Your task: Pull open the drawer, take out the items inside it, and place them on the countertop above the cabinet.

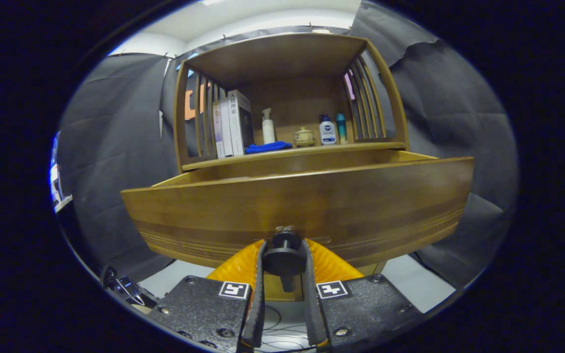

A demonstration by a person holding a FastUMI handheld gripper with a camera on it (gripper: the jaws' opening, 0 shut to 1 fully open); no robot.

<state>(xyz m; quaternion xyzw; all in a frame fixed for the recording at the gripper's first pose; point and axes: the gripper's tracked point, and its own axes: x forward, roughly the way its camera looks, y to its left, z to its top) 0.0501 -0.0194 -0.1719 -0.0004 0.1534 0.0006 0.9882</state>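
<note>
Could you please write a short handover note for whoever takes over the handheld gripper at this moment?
Gripper: both fingers are clamped on the round black knob of the brown wooden drawer front.
Drawer: pulled out from the wooden cabinet; its inside is hidden from this angle.
Countertop: holds books, a blue cloth, bottles and a small lidded pot.
Done: drawer opened.
Left: release the knob, take out whatever is inside, place it on the countertop.
</note>
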